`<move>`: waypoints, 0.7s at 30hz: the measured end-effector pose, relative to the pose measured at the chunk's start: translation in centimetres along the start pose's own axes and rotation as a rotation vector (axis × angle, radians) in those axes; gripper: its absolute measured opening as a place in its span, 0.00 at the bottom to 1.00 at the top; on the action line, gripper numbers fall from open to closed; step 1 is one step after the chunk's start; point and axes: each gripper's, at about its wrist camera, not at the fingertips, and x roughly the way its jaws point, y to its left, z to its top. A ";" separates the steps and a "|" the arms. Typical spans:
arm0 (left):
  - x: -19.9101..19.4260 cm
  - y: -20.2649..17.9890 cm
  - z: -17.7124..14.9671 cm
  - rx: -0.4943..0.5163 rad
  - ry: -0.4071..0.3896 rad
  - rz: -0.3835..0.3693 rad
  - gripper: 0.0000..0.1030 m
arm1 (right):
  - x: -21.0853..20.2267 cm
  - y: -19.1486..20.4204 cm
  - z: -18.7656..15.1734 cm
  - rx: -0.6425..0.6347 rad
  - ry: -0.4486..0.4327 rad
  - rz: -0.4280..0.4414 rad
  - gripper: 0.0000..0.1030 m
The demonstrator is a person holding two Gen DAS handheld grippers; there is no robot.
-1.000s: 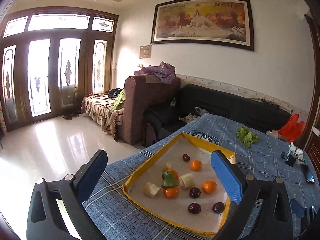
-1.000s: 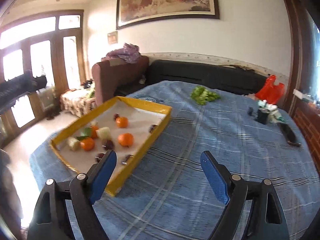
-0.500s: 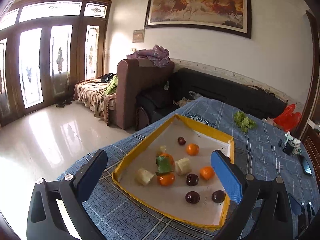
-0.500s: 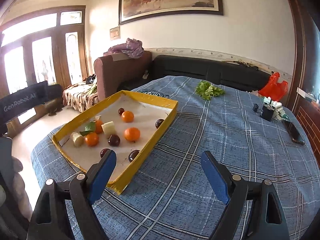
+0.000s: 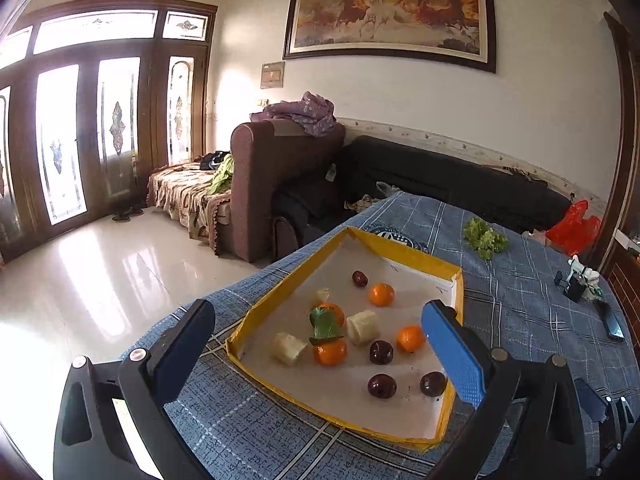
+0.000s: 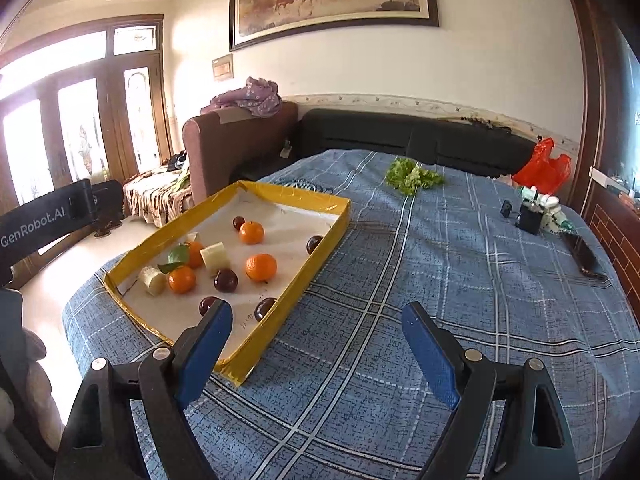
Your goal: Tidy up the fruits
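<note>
A shallow yellow-rimmed tray (image 5: 288, 292) (image 6: 320, 250) lies on the blue checked tablecloth. In it are several oranges (image 5: 381, 294) (image 6: 261, 267), dark plums (image 5: 381, 385) (image 6: 225, 280), pale banana pieces (image 5: 289, 347) (image 6: 215, 255) and a green leaf (image 5: 323, 323). My left gripper (image 5: 320, 344) hovers open in front of the tray's near edge, nothing between its blue pads. My right gripper (image 6: 318, 346) is open too, above the cloth by the tray's near right corner, empty. The left gripper's black body (image 6: 52, 216) shows at the left of the right wrist view.
A bunch of green lettuce (image 6: 412, 176) lies on the far side of the table. Small items, a black holder (image 6: 530, 220) and a dark phone (image 6: 586, 258) sit at the right edge, with a red bag (image 6: 542, 168) behind. Sofas stand beyond the table.
The left wrist view has tilted and shifted slightly, so the tray sits a little lower and more to the right. The right wrist view has settled lower over the cloth. Both grippers stay open.
</note>
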 end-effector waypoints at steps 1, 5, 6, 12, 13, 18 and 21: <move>-0.4 -0.1 0.0 0.003 -0.008 0.002 1.00 | -0.5 -0.1 0.1 0.003 -0.013 0.000 0.88; -2.8 -0.6 0.3 0.020 -0.079 0.030 1.00 | -2.1 -0.2 0.3 0.002 -0.048 -0.001 0.88; -3.5 -0.6 0.5 0.024 -0.100 0.034 1.00 | -2.6 -0.2 0.4 0.002 -0.062 -0.001 0.88; -6.2 -1.6 0.9 0.057 -0.156 0.035 1.00 | -5.4 0.0 2.3 -0.041 -0.146 0.004 0.88; -6.4 -1.8 0.9 0.067 -0.157 0.034 1.00 | -5.8 0.0 2.6 -0.049 -0.160 0.004 0.90; -6.3 -2.6 0.7 0.079 -0.115 -0.001 1.00 | -6.6 0.1 4.1 -0.088 -0.183 -0.010 0.94; -5.7 -2.9 0.4 0.092 -0.088 0.003 1.00 | -6.1 -0.2 3.8 -0.078 -0.163 -0.001 0.94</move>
